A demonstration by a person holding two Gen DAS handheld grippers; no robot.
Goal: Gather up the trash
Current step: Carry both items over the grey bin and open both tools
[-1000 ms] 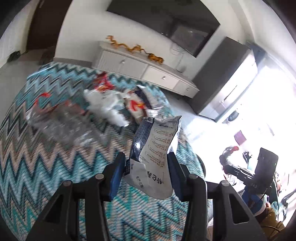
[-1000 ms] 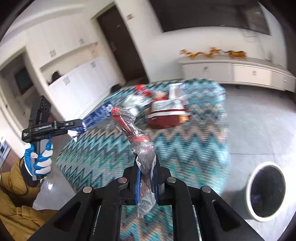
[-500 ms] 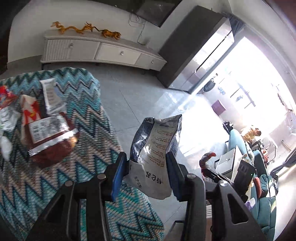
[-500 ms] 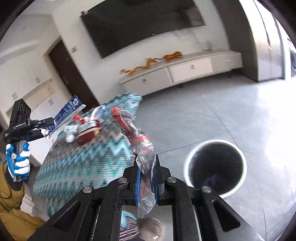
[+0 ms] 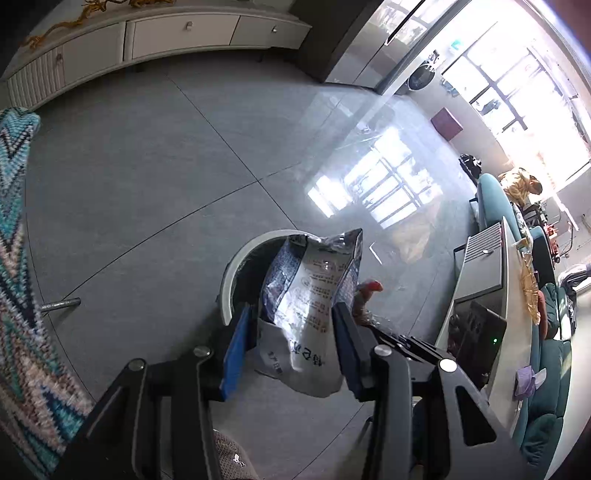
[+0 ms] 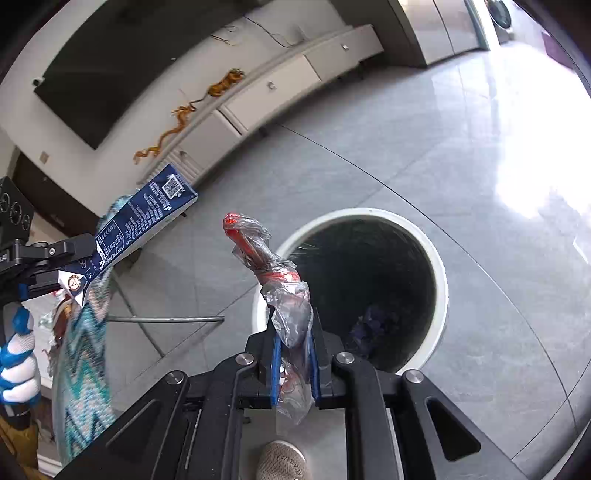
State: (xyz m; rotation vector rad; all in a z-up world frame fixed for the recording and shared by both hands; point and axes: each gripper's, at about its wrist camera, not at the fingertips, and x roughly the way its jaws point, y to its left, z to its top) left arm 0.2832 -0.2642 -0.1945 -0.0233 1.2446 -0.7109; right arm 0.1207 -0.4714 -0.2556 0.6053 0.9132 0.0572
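Left tool (image 5: 291,332) pinching snack bag (image 5: 310,299), right tool (image 6: 293,354) clamping plastic wrapper (image 6: 273,273) — seemingly above bin (image 6: 439,266)

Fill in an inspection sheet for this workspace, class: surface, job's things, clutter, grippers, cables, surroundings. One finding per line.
Surface: grey tiled floor, glossy with window glare.
Job's things: white-rimmed trash bin, dark inside, something bluish at the bottom; blue and white snack bag; clear plastic wrapper with red print.
Clutter: zigzag-patterned cloth at the left edge.
Grippers: left gripper shut on the snack bag; right gripper shut on the plastic wrapper, near the bin's rim.
Cables: thin wires hang below the wall-mounted TV.
Surroundings: white low cabinet, teal sofa, bright windows.
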